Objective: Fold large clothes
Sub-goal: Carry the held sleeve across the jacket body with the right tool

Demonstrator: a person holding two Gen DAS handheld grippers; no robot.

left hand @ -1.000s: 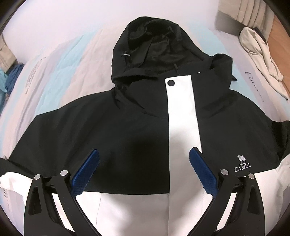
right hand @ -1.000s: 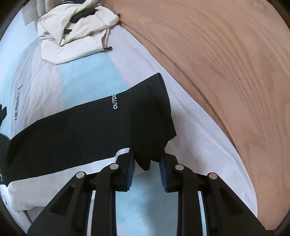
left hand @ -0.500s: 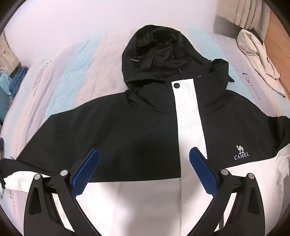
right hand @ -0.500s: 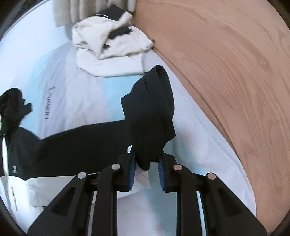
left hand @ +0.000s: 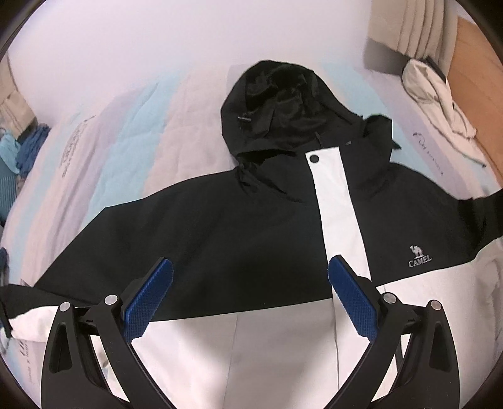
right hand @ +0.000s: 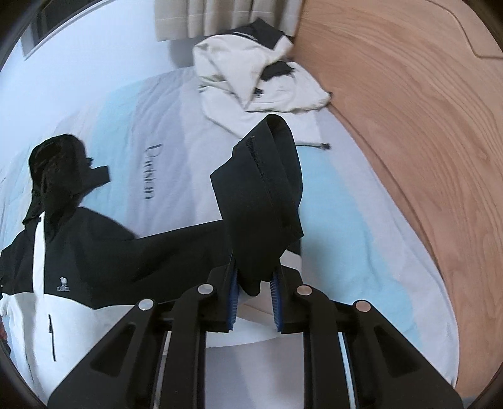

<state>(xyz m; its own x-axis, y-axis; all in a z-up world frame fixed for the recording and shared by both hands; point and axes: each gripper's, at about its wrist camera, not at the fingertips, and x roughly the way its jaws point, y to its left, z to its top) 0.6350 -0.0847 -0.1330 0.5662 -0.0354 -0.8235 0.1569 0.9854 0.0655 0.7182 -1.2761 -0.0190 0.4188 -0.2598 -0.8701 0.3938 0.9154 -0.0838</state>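
A black and white hooded jacket (left hand: 251, 226) lies front up on the bed, hood (left hand: 276, 103) away from me. My left gripper (left hand: 250, 295) hovers open above its chest with nothing between the blue pads (left hand: 149, 302). In the right wrist view the jacket's body (right hand: 78, 251) lies at the left and its black sleeve cuff (right hand: 267, 195) stands up from my right gripper (right hand: 254, 283). That gripper's jaws are closing and the pads press on the sleeve end, which is lifted off the bed.
A light quilt (left hand: 110, 148) with blue stripes covers the bed. A crumpled cream jacket (right hand: 251, 81) lies near the wooden headboard (right hand: 424, 126) and curtains (right hand: 226, 15). Blue clothes (left hand: 22, 151) sit at the far left edge.
The right gripper has lifted the sleeve end off the bed and swung toward the jacket's body while narrowing on it. The left gripper has drawn back, so the jacket looks smaller.
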